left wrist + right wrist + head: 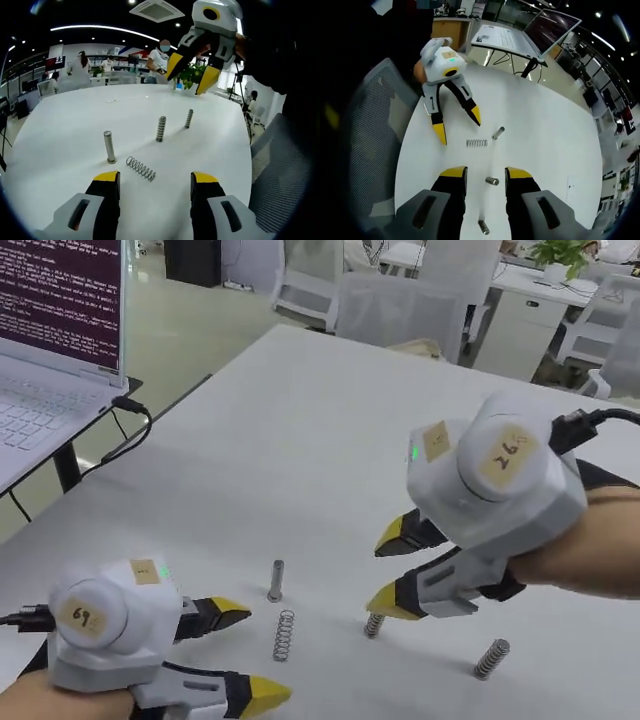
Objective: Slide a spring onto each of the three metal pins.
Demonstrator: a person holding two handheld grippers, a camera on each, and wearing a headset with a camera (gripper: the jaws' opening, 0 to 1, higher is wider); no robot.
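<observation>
A bare metal pin stands upright on the white table. Just in front of it a loose spring lies flat. Two other pins each wear a spring. My right gripper hovers open and empty above the nearer sprung pin. My left gripper is open and empty, low at the near left, pointing at the loose spring and the bare pin. The sprung pins stand beyond, under the right gripper.
An open laptop sits on a side stand at the far left, with a black cable hanging by the table edge. Office chairs and desks stand behind the table. People stand far off in the left gripper view.
</observation>
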